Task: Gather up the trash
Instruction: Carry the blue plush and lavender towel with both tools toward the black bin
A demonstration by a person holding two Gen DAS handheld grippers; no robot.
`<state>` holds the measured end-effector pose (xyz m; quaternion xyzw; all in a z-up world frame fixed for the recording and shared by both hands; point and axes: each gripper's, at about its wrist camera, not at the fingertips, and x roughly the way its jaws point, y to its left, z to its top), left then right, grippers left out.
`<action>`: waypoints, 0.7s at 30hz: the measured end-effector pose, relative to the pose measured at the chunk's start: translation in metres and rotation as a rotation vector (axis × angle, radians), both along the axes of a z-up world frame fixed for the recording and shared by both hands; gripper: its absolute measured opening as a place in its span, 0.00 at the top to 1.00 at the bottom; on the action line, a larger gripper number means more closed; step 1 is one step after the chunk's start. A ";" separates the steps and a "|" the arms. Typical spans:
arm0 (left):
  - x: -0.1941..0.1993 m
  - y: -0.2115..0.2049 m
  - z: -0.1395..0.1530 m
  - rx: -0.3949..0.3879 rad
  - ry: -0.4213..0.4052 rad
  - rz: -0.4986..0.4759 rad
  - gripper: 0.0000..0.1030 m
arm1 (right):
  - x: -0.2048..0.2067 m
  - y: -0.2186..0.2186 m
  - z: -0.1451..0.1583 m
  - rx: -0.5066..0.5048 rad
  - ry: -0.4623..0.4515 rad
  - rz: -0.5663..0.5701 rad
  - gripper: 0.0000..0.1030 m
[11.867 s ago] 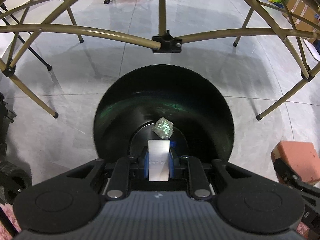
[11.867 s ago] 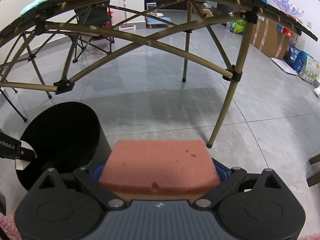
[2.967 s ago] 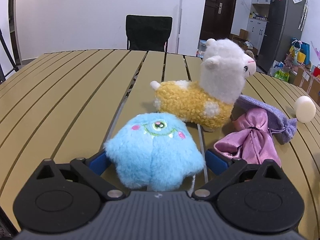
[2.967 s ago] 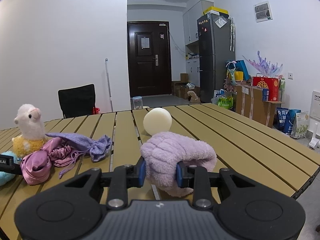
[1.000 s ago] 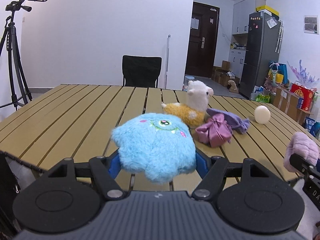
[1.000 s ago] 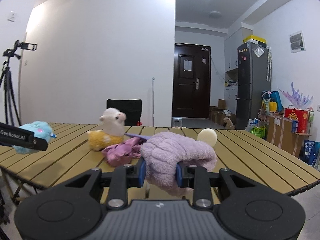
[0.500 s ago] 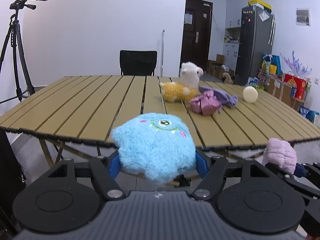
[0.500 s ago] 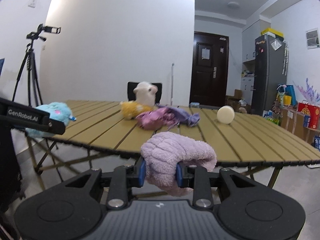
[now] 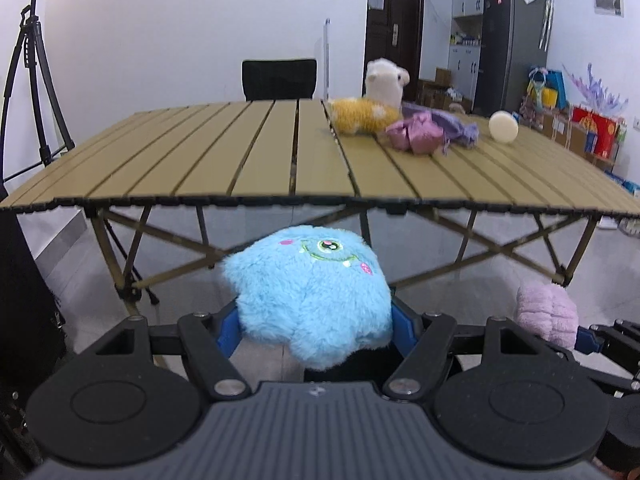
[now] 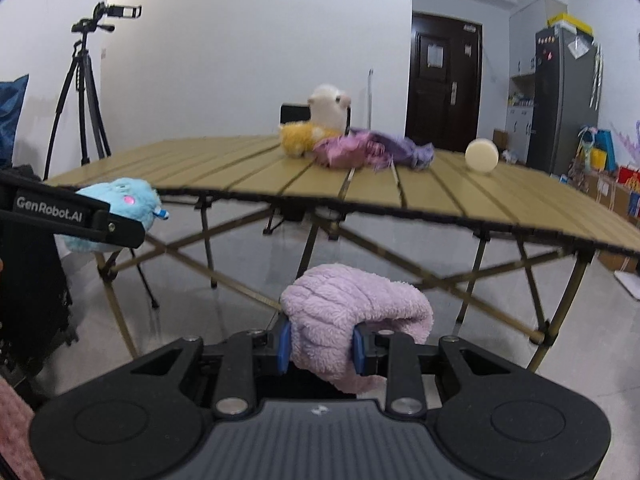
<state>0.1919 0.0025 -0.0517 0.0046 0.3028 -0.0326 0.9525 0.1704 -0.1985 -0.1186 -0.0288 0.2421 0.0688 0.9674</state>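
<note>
Blue fur fills the space between the pads of my left gripper [image 9: 314,322]: it is clamped on the blue plush monster [image 9: 310,300], whose single green eye faces up and away from me. The jaws stand fairly wide, pressed into both sides of the toy. From the right wrist view the same toy shows at far left [image 10: 116,210], behind the gripper's black finger with white lettering.

My right gripper [image 10: 320,346] is closed tight on the pink fluffy cloth [image 10: 352,320], which bulges above the blue pads and hangs down in front of them. In the left wrist view that cloth sits low at the right edge [image 9: 546,316].

Both grippers are held off the near edge of the slatted tan table [image 9: 200,160], lower than its top, so its crossed legs and the grey floor show beyond what I carry. On the far right part of the tabletop stand a white and yellow alpaca toy [image 9: 372,106], a pink satin pouch [image 9: 416,136] touching it, a lavender cloth [image 9: 460,126] just behind the pouch, and, well apart to the right, a cream ball [image 9: 503,127]. A black chair [image 9: 279,79] stands at the far side, a camera tripod [image 9: 36,72] at far left, and a dark fridge [image 9: 514,36] at far right.
</note>
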 end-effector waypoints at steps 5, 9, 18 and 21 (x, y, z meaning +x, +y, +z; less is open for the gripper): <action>-0.007 0.003 -0.015 0.021 0.042 0.003 0.30 | -0.006 0.000 -0.015 -0.009 0.058 0.005 0.72; -0.009 0.008 -0.028 0.036 0.081 0.004 0.30 | -0.007 -0.002 -0.026 -0.010 0.114 -0.001 0.72; -0.007 0.018 -0.065 0.086 0.195 0.020 0.30 | -0.002 -0.015 -0.054 0.014 0.247 -0.055 0.73; -0.002 0.022 -0.078 0.110 0.243 0.040 0.30 | 0.001 -0.021 -0.063 0.036 0.294 -0.075 0.73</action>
